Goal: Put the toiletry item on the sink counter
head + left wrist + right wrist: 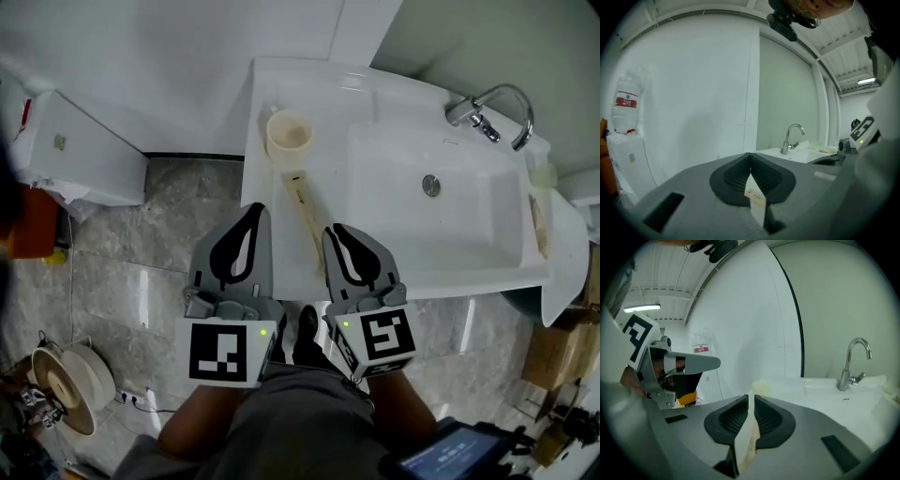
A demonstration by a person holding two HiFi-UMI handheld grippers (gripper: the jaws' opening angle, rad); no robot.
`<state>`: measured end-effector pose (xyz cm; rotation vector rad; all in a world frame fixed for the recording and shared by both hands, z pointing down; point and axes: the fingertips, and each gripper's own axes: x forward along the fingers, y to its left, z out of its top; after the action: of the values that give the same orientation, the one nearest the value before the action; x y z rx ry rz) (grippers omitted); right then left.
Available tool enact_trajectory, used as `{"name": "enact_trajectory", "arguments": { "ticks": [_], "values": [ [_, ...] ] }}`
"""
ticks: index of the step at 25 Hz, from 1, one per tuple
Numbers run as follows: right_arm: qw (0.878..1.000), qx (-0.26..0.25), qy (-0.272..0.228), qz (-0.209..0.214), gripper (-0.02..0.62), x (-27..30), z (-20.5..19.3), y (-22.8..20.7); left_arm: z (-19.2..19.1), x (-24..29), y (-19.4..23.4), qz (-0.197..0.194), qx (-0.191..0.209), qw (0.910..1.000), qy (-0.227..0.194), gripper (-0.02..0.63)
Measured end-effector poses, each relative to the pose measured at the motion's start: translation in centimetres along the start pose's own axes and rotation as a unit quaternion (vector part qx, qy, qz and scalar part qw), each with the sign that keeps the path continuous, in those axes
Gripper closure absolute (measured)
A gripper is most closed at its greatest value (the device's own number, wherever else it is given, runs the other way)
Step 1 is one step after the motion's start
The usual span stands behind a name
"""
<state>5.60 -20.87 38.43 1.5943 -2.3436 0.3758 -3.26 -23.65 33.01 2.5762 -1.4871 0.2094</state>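
Observation:
A long cream toiletry box point(305, 220) lies flat on the white sink counter point(281, 80), running from a cream cup point(289, 134) toward the front edge. My left gripper point(255, 211) hovers just left of the box over the counter's corner, pads together point(750, 157) and holding nothing. My right gripper point(335, 230) hangs just right of the box's near end, its pads point(751, 397) almost touching. It points toward the cup point(761, 387). In both gripper views a pale strip shows in the gap behind the pads.
The basin point(441, 225) and chrome tap point(492, 112) lie to the right; the tap point(853, 362) also shows in the right gripper view. A white cabinet point(84, 150) with a water bottle point(627, 103) stands left. Grey tiled floor lies below, with a cable reel point(61, 384).

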Motion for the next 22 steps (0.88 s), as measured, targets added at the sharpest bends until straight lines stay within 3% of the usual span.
{"name": "enact_trajectory", "arguments": {
  "ticks": [5,9,22],
  "values": [
    [0.997,-0.002,-0.073,-0.005,0.566,-2.0,5.9,0.5,4.0,-1.9,-0.9,0.004,0.016,0.9989,-0.043,0.594],
    [0.993,-0.035,-0.116,-0.012,0.568,-3.6,9.6,0.5,7.7,-2.9,-1.7,0.001,0.042,0.9952,-0.088,0.592],
    [0.987,-0.07,-0.143,-0.022,0.577,-6.8,12.7,1.0,10.8,-5.3,-3.9,-0.007,0.059,0.9912,-0.118,0.594]
  ]
}}
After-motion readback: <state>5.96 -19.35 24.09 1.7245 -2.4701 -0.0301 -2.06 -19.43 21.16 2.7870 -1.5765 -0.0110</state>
